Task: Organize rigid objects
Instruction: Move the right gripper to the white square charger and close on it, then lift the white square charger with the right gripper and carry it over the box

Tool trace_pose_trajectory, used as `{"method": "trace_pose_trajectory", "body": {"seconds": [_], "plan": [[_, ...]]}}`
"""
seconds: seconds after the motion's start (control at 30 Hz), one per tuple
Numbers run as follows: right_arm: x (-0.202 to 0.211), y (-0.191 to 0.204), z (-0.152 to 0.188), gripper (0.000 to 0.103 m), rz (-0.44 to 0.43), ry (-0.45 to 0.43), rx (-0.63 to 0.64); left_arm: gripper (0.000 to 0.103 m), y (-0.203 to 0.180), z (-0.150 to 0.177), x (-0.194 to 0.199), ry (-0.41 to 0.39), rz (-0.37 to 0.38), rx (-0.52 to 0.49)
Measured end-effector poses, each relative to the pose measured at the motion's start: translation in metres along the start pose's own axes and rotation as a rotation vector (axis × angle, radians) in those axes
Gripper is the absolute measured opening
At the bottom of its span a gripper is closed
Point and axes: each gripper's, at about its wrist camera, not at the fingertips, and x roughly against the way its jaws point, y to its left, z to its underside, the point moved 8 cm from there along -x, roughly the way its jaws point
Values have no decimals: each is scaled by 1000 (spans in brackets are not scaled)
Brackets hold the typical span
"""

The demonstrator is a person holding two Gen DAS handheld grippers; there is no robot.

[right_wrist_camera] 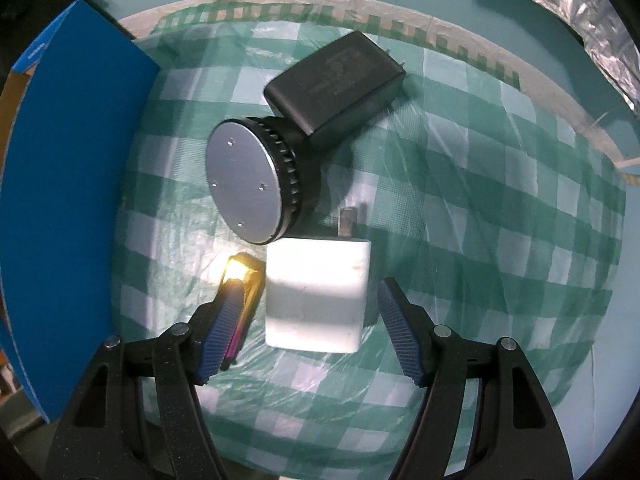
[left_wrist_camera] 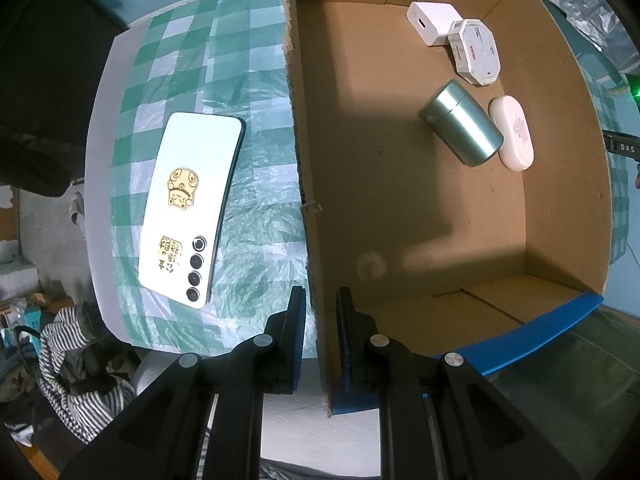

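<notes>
My left gripper [left_wrist_camera: 322, 300] is shut on the left wall of the cardboard box [left_wrist_camera: 298, 152], one finger on each side. Inside the box lie a green metal tin [left_wrist_camera: 460, 122], a pink oval case [left_wrist_camera: 513, 132], an octagonal white box [left_wrist_camera: 476, 52] and a white charger [left_wrist_camera: 432, 22]. A white phone [left_wrist_camera: 192, 204] lies face down on the checked cloth left of the box. My right gripper [right_wrist_camera: 310, 304] is open around a white plug adapter [right_wrist_camera: 316, 294] on the cloth. A shiny gold object [right_wrist_camera: 244, 292] lies against the left finger.
A black disc-shaped gear part [right_wrist_camera: 256, 180] and a black power adapter [right_wrist_camera: 336, 88] lie just beyond the white adapter. The box's blue outer wall [right_wrist_camera: 68, 200] stands at the left. The round table edge [left_wrist_camera: 96, 184] drops off to clothes [left_wrist_camera: 76, 364] below.
</notes>
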Motion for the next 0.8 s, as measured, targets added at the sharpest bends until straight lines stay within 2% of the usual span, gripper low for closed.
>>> {"method": "trace_pose_trajectory", "body": {"seconds": [0.07, 0.17, 0.27, 0.63, 0.8], "plan": [[-4, 0, 0, 69, 4, 6, 0, 15, -1, 1, 0, 0, 0, -1], [-11, -5, -1, 52, 7, 26, -17, 15, -1, 1, 0, 1, 0, -3], [-15, -6, 0, 52, -13, 35, -37, 15, -1, 1, -1, 2, -2, -6], [-16, -18, 19, 52, 15, 92, -89, 15, -1, 0, 1, -9, 2, -7], [-16, -25, 18, 54, 0, 65, -110, 15, 0, 0, 3, -13, 6, -7]]}}
